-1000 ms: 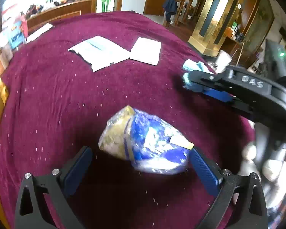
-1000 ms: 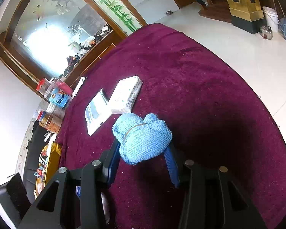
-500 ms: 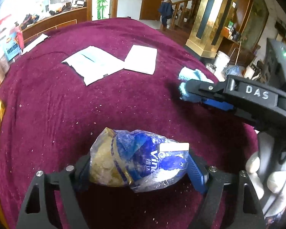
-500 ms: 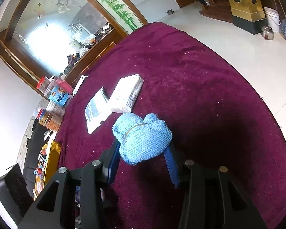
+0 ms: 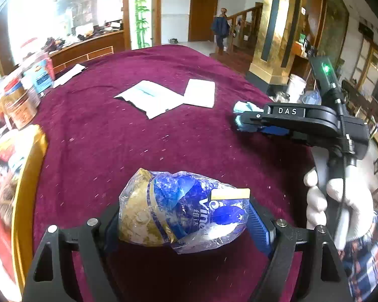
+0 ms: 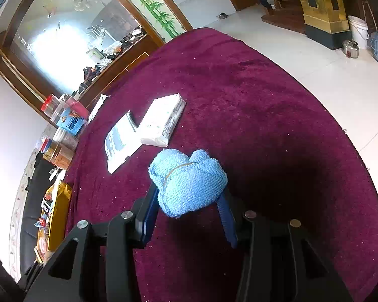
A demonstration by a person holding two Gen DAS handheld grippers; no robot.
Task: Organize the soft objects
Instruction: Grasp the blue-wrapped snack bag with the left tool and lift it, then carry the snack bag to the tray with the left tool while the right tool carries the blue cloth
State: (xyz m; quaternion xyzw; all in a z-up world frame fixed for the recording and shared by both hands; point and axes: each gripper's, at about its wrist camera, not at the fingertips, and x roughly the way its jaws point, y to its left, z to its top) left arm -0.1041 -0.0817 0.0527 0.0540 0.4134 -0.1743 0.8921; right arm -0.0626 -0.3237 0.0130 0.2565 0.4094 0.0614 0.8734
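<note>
Item one, my left gripper (image 5: 184,226): jaws have just been closing and now pinch a crinkled blue-and-gold plastic pack (image 5: 181,216) across its width, blue pads against both ends. The pack sits low in the left wrist view, over the maroon tablecloth (image 5: 113,138); I cannot tell whether it rests on the cloth or hangs clear.

Item two, my right gripper (image 6: 189,214): jaws partly closed, clamped on a rolled light-blue towel (image 6: 187,181) bound by a thin band, held above the cloth.

Left view only: the right gripper from the side, lettered DAS, in a white-gloved hand (image 5: 337,201), a tuft of the towel showing at its tip; a plaid sleeve below; a person standing by the far stairs (image 5: 220,29).

Right view only: the white floor, a white bucket (image 6: 357,31) and a metal pot beside it.

Both views: two flat white packets (image 5: 163,95) lying side by side mid-table, jars at the left edge (image 5: 17,100), a yellow box (image 6: 55,214).
</note>
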